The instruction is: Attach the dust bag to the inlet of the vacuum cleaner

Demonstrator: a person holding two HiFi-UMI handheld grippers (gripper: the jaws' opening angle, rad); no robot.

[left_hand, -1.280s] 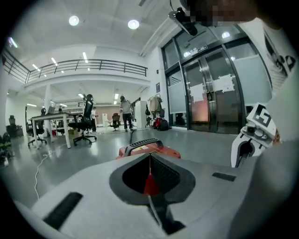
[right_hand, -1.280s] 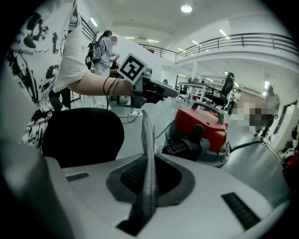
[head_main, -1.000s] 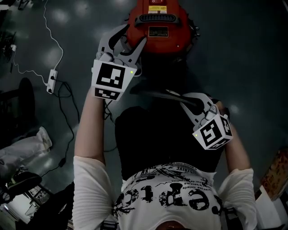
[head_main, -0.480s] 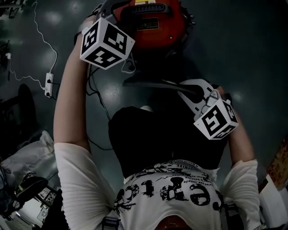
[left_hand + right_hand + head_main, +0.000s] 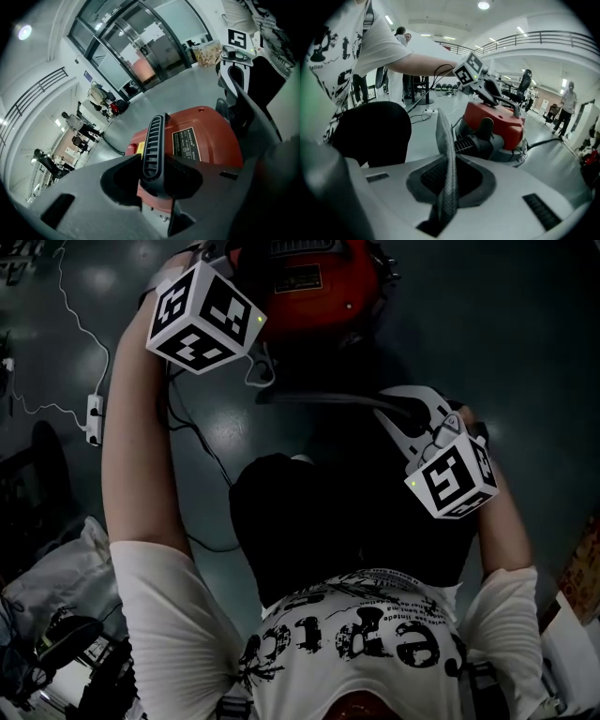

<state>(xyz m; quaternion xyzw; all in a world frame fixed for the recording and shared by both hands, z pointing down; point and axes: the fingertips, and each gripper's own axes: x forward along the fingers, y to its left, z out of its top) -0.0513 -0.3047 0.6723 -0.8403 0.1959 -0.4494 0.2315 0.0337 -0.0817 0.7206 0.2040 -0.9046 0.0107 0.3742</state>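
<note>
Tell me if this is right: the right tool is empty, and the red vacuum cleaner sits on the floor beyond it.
Wrong on one count: the right gripper view shows the right tool shut on the dust bag's grey edge. The red vacuum cleaner does sit on the floor beyond it.

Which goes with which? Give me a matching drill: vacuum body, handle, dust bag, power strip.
Things:
1 vacuum body
2 handle
3 dust bag
4 power strip

States:
A white, on the floor
B pinched in the right gripper
C red
D between the jaws of the left gripper

Pairs: 1-C, 2-D, 3-B, 4-A.

The left gripper's jaws have just been closing, with the handle between them.
</note>
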